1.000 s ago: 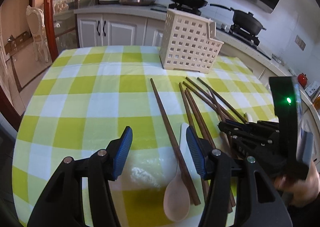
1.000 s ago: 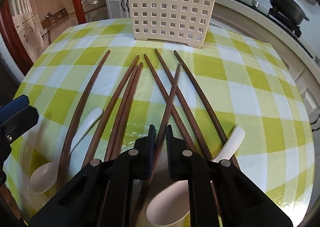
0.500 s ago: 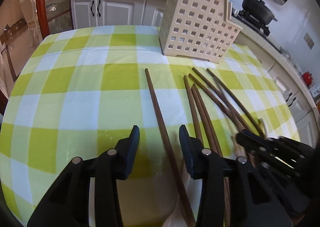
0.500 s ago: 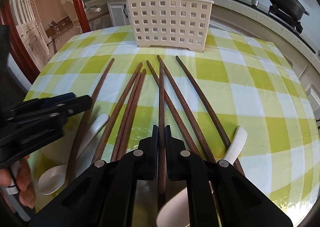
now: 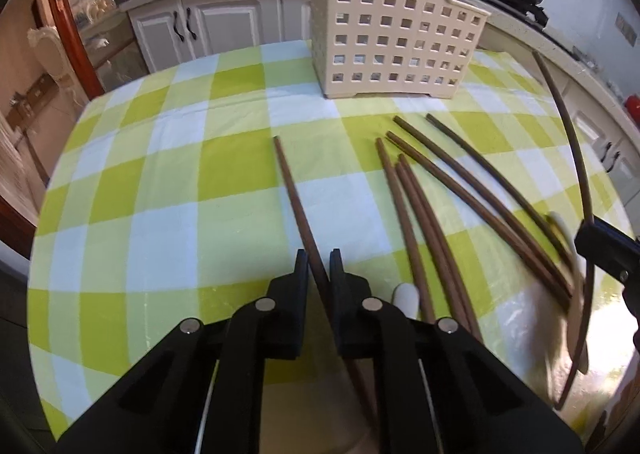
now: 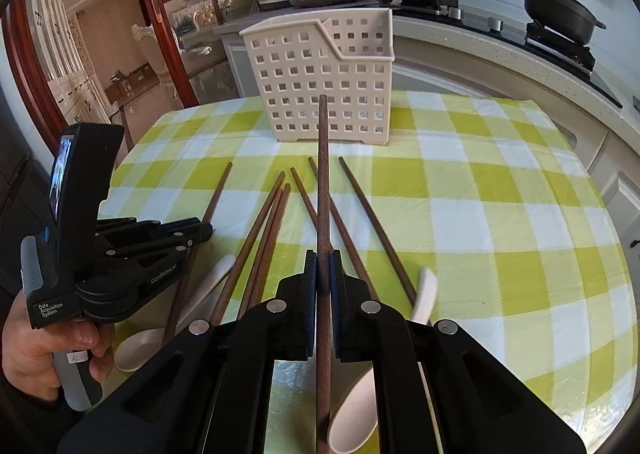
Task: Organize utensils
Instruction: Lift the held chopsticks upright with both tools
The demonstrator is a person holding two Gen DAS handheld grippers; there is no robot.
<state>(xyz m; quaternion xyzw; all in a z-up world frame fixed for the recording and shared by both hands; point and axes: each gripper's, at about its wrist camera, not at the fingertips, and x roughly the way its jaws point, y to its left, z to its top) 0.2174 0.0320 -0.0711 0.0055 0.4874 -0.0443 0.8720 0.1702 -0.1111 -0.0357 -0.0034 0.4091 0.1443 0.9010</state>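
Evidently both grippers are each taking one chopstick. The right gripper, at lower centre of its view, is clamped on a chopstick that is lifted off the cloth and points straight at the basket in the upper middle, probably so it can go in tip first. The left gripper is closed around the leftmost stick, which lies apart from the others and so is easy to pinch alone; its far end seems to rest on the tablecloth. Five more sticks fan out at right centre, and spoons lie among them, low in the right view. The basket looks empty, so sorting seems barely begun.
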